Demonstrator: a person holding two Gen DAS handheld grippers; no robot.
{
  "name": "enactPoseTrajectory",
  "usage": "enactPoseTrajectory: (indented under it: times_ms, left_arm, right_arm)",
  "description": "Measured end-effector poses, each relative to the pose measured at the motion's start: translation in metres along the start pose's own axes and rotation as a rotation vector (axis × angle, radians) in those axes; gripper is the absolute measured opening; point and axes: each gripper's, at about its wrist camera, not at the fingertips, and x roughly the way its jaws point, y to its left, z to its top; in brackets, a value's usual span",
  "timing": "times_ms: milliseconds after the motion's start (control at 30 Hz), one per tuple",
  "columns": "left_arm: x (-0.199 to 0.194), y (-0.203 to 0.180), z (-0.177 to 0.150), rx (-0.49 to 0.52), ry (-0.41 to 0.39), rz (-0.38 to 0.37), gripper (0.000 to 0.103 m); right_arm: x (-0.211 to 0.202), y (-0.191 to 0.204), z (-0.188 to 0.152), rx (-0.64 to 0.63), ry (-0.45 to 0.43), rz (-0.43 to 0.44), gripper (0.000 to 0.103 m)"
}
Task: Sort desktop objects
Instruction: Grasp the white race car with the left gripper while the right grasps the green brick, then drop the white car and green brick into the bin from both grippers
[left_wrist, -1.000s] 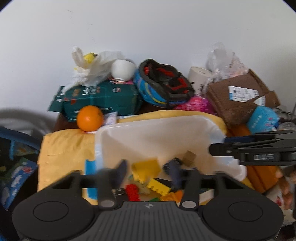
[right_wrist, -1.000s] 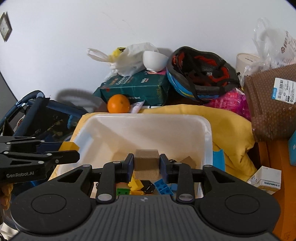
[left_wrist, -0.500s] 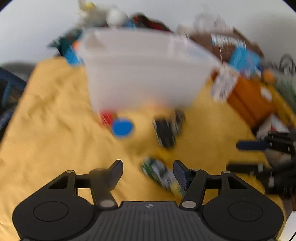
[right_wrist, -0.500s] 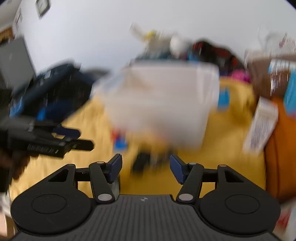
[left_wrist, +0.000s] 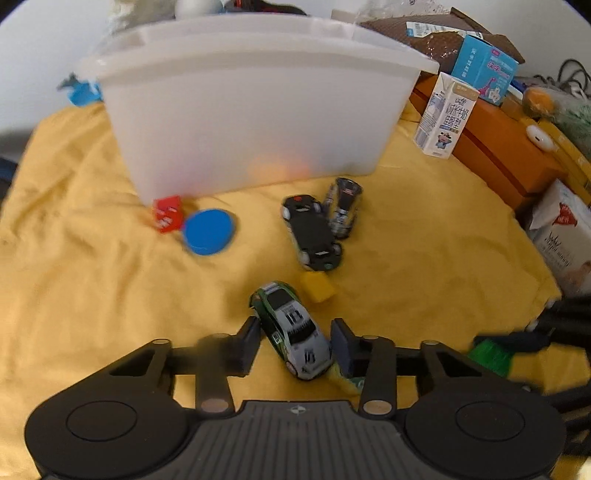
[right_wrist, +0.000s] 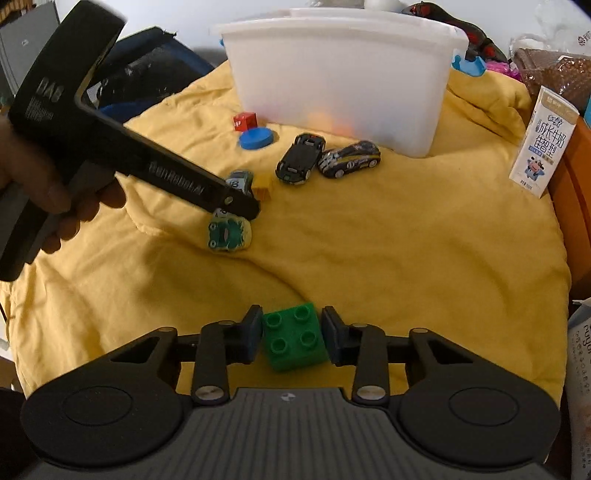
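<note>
My left gripper (left_wrist: 295, 341) is open around a green and white toy car (left_wrist: 291, 328) on the yellow cloth; a small gap shows on each side. It also shows in the right wrist view (right_wrist: 240, 201), over the car and a frog toy (right_wrist: 229, 234). My right gripper (right_wrist: 293, 338) stands around a green building brick (right_wrist: 293, 338), pads close to or touching its sides. A black car (left_wrist: 312, 232), a dark striped car (left_wrist: 343, 206), a yellow cube (left_wrist: 317, 287), a blue disc (left_wrist: 208, 230) and a red cube (left_wrist: 168, 218) lie before the white bin (left_wrist: 251, 110).
A milk carton (left_wrist: 445, 116), an orange box (left_wrist: 506, 151) and a blue box (left_wrist: 484, 68) stand at the right. A white bag (left_wrist: 565, 229) is at the right edge. A dark blue bag (right_wrist: 147, 62) lies left of the bin.
Both grippers have come down from over the bin to the cloth. The right one no longer holds the wooden block and now stands around the green brick. The left one is around the car.
</note>
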Motion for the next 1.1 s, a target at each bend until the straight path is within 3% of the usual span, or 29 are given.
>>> enactPoseTrajectory:
  times_ms: [167,400,633,900,1100]
  left_arm:
    - [-0.029,0.023,0.002,0.003,-0.065,0.021,0.036]
    - [-0.072,0.051,0.024,-0.015,-0.181,0.036,0.036]
    - [-0.109,0.071,0.079,-0.033,-0.269,0.034,0.036]
    - [-0.095,0.076,0.155,-0.046,-0.238,0.017,0.036]
    - [-0.075,0.074,0.173,-0.065,-0.188,0.001,0.036]
  right_arm:
    - [-0.017,-0.009,0.012,0.067,-0.062,0.012,0.037]
    - [-0.038,-0.023,0.068,0.115,-0.187,0.029,0.037]
    - [-0.046,-0.027,0.135,0.113,-0.29,0.054,0.037]
    - [-0.036,-0.062,0.215,0.203,-0.258,0.031,0.037]
    - [-0.022,-0.076,0.234,0.234,-0.199,0.005,0.037]
